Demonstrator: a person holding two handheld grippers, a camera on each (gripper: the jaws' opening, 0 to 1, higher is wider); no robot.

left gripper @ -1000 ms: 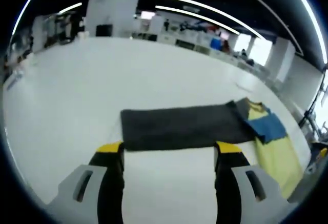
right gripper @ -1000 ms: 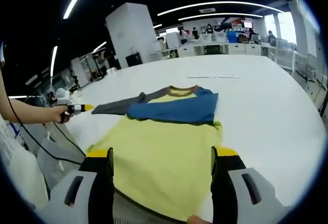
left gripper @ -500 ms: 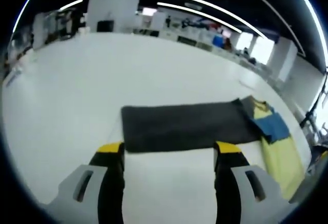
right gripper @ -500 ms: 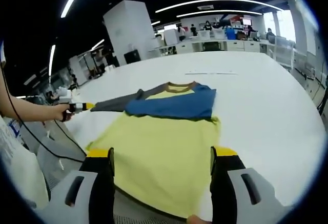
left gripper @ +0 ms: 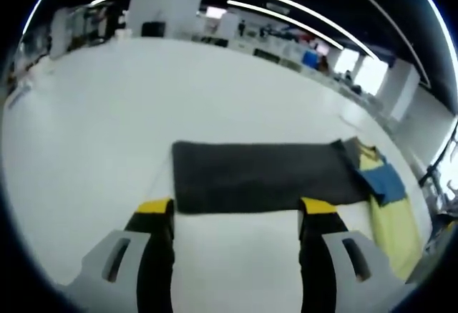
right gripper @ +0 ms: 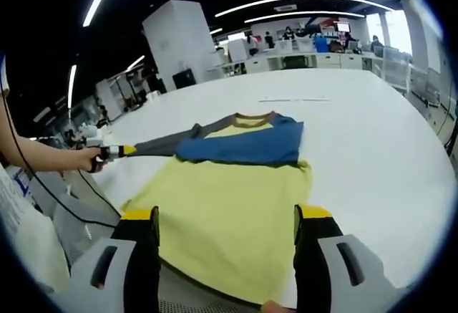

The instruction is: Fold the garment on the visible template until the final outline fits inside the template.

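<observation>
Garment [right gripper: 229, 191] flat on white table [right gripper: 372, 134], yellow body nearest right gripper [right gripper: 225, 216], jaws spread; left gripper [left gripper: 236, 209] spread beside grey sleeve [left gripper: 257, 175].

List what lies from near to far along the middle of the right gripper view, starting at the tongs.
Right tongs → yellow body of the shirt → blue chest panel → brown collar → bare white table.
</observation>
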